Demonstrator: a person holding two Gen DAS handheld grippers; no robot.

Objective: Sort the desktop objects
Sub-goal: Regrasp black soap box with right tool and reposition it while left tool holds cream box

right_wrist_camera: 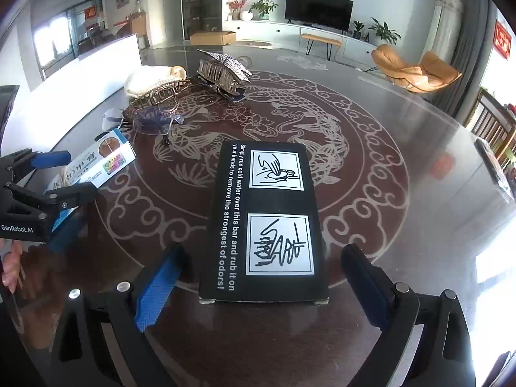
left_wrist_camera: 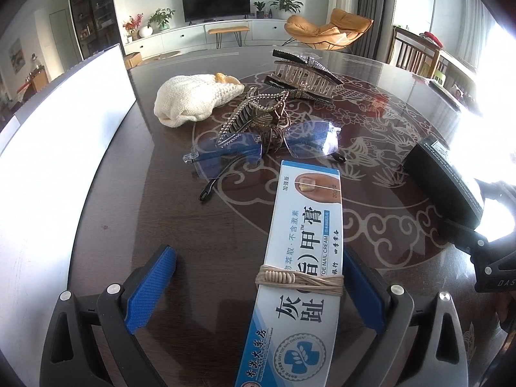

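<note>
My left gripper is open around a white-and-blue nail cream box with a beige cord bracelet looped round it; the box lies near the right finger. My right gripper is open around a black box with white drawings and text, lying flat on the table. The left gripper and cream box show at the left of the right wrist view. The black box and right gripper show at the right of the left wrist view.
On the dark round table lie blue-tinted glasses, two rhinestone hair claws, a cream knitted pouch and a white board along the left edge. Chairs stand beyond the right edge.
</note>
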